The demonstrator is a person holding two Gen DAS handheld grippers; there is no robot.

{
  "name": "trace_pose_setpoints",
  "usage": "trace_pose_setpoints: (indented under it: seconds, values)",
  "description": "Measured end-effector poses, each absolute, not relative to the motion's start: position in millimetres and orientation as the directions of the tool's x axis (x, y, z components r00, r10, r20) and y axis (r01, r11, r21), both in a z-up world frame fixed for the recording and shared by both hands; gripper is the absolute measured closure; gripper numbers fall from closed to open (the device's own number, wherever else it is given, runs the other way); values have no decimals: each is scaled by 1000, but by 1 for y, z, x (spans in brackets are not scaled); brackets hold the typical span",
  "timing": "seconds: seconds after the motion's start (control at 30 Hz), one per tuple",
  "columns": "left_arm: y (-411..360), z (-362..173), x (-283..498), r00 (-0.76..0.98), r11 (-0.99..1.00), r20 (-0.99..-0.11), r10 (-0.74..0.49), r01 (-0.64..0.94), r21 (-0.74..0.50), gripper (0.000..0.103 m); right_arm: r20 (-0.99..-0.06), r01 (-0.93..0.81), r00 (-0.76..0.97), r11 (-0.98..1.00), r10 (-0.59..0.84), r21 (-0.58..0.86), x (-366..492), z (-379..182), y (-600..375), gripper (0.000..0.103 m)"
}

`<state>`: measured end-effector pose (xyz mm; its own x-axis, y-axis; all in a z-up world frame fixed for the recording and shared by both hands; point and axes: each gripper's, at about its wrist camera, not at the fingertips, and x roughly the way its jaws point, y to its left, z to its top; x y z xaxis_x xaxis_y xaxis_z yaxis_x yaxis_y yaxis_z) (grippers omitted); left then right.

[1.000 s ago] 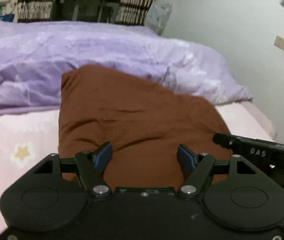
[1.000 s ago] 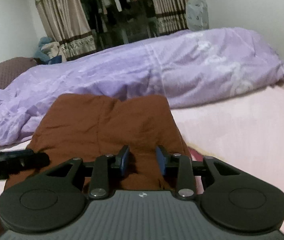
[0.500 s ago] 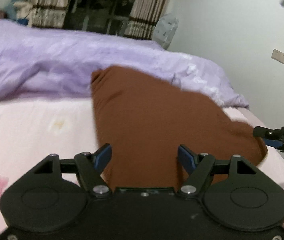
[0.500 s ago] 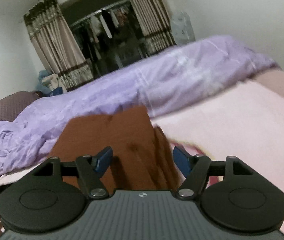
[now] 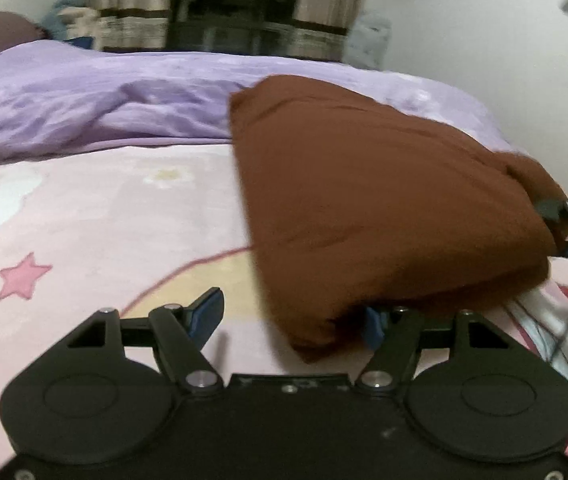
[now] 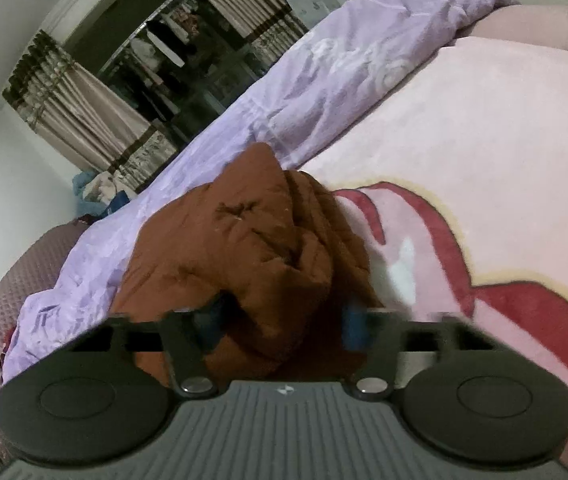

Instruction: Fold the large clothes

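One brown garment (image 5: 383,200) lies folded on the pink bed (image 5: 104,220), near one purple quilt (image 5: 104,100). The right gripper (image 6: 284,320) has just closed its two fingers on a bunched corner. The left gripper (image 5: 291,320) has closed a little; its fingers are apart around the near corner, not pinching.

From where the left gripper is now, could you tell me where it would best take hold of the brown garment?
Probably the near folded corner of the brown garment, which bulges between the left gripper's open jaws. Come in low along the pink blanket, toward the camera's right; the right gripper already pinches the far end.
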<state>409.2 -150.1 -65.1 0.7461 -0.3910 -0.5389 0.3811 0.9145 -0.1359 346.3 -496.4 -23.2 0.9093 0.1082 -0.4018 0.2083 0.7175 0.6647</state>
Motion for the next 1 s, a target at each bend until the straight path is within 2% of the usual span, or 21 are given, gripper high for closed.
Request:
trace_pose_setpoints:
  seconds: [0.03, 0.1, 0.2, 0.3, 0.37, 0.43, 0.53, 0.67, 0.7, 0.77, 0.83, 0.9, 1.0]
  values:
    - [-147, -64, 408, 753, 919, -534, -384, 367, -143, 36, -401, 208, 910, 721, 104, 660, 347, -19, -495, 79]
    - [-142, -60, 404, 762, 918, -515, -391, 362, -163, 48, -378, 191, 921, 735, 95, 650, 343, -8, -493, 83]
    - [-137, -59, 405, 771, 927, -516, -374, 314, -204, 48, -323, 151, 941, 732, 99, 664, 339, 5, -492, 84]
    - [-125, -71, 416, 725, 908, -557, -405, 249, -336, 43, -376, 193, 924, 760, 72, 621, 347, -13, -488, 84]
    - [-123, -79, 415, 718, 901, -556, -420, 256, -350, 43, -415, 221, 906, 739, 86, 637, 352, -39, -493, 85]
    - [-128, -75, 411, 718, 909, -562, -412, 278, -311, 43, -405, 201, 909, 751, 96, 629, 352, -49, -494, 83]
    - [-121, -67, 409, 693, 894, -572, -438, 271, -357, 43, -411, 182, 909, 814, 75, 551, 353, -37, -487, 78]
    - [-108, -52, 397, 691, 895, -576, -437, 272, -352, 44, -420, 193, 907, 856, 31, 479, 346, -15, -485, 53]
    - [-107, -46, 393, 692, 900, -580, -431, 284, -330, 46, -427, 202, 904, 874, 6, 441, 342, -7, -483, 51]
    - [-105, -31, 386, 722, 907, -550, -420, 310, -287, 46, -452, 225, 891, 913, -52, 339, 337, 9, -474, 50]
    - [-107, -10, 381, 759, 908, -500, -417, 329, -258, 46, -433, 238, 894, 942, -117, 236, 331, 25, -460, 50]
    - [-113, 7, 382, 762, 885, -452, -463, 373, -279, 43, -399, 221, 909, 953, -124, 207, 326, 39, -448, 50]
    - [-132, 19, 389, 756, 870, -431, -492, 408, -277, 42, -361, 181, 928, 960, -95, 213, 329, 55, -436, 54]
